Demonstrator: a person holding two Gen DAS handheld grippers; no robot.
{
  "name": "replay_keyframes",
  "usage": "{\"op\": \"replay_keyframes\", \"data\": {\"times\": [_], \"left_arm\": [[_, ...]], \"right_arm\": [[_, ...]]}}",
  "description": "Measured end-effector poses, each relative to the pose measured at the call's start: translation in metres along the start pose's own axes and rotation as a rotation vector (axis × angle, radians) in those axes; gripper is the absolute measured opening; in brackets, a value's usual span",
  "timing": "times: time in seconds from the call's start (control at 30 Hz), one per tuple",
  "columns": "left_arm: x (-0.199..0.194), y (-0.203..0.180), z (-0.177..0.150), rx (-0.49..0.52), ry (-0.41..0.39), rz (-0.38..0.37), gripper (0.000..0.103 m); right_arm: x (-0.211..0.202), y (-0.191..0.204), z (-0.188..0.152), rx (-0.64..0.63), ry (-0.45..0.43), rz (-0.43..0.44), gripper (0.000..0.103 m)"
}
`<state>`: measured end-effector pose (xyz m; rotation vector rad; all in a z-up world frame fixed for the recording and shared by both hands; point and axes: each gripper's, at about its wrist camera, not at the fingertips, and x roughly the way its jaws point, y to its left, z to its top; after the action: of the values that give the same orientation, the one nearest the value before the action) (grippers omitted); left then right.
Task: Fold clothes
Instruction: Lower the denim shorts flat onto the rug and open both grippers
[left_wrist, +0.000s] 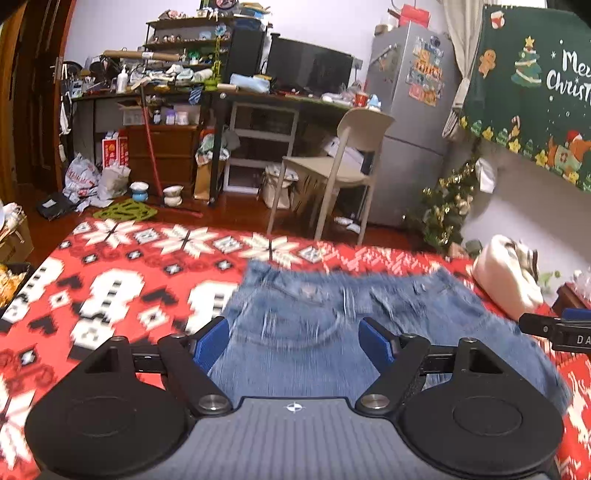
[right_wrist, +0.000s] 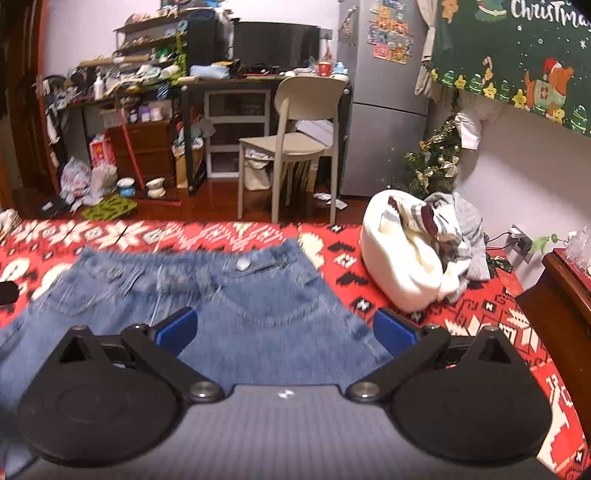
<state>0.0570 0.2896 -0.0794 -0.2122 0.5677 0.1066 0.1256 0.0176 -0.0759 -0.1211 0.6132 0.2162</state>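
Note:
Blue denim jeans (left_wrist: 332, 314) lie flat on a red and white patterned blanket (left_wrist: 110, 280), waistband toward the far edge. My left gripper (left_wrist: 293, 343) hovers open over their left half, nothing between its blue pads. In the right wrist view the jeans (right_wrist: 240, 295) show a metal button at the waistband, and my right gripper (right_wrist: 286, 330) stands open above their right half, holding nothing. The right gripper's black tip (left_wrist: 554, 330) shows at the right edge of the left wrist view. Both views are motion-blurred.
A heap of white and grey clothes (right_wrist: 417, 247) sits on the blanket to the right of the jeans. A dark wooden table (right_wrist: 565, 295) stands at the far right. Beyond the blanket are a beige chair (right_wrist: 295, 147), a cluttered desk, a fridge (right_wrist: 384, 92) and a small Christmas tree (right_wrist: 432, 158).

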Motion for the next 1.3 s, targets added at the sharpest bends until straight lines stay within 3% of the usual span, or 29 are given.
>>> {"op": "replay_keyframes", "data": {"times": [0.2,0.37,0.6,0.67,0.97,1.3], "left_arm": [[-0.022,0.005,-0.011,-0.088,0.036,-0.01,0.086],[-0.036,0.005,-0.019,-0.083,0.034,0.02,0.086],[-0.037,0.0,-0.027,-0.052,0.082,0.05,0.087],[-0.035,-0.002,-0.029,-0.047,0.099,0.072,0.093],[-0.019,-0.004,-0.034,-0.043,0.171,0.162,0.093],[0.005,-0.019,-0.048,0.065,0.27,0.19,0.093]], "right_arm": [[-0.033,0.002,-0.022,-0.02,0.005,0.065,0.102],[-0.05,0.004,-0.037,-0.06,0.022,0.12,0.102],[-0.057,0.005,-0.053,-0.102,0.018,0.107,0.102],[-0.052,-0.001,-0.052,-0.077,0.041,0.1,0.102],[-0.036,-0.014,-0.054,0.02,0.101,0.016,0.102],[-0.003,-0.008,-0.068,0.014,0.252,0.09,0.102]]}}
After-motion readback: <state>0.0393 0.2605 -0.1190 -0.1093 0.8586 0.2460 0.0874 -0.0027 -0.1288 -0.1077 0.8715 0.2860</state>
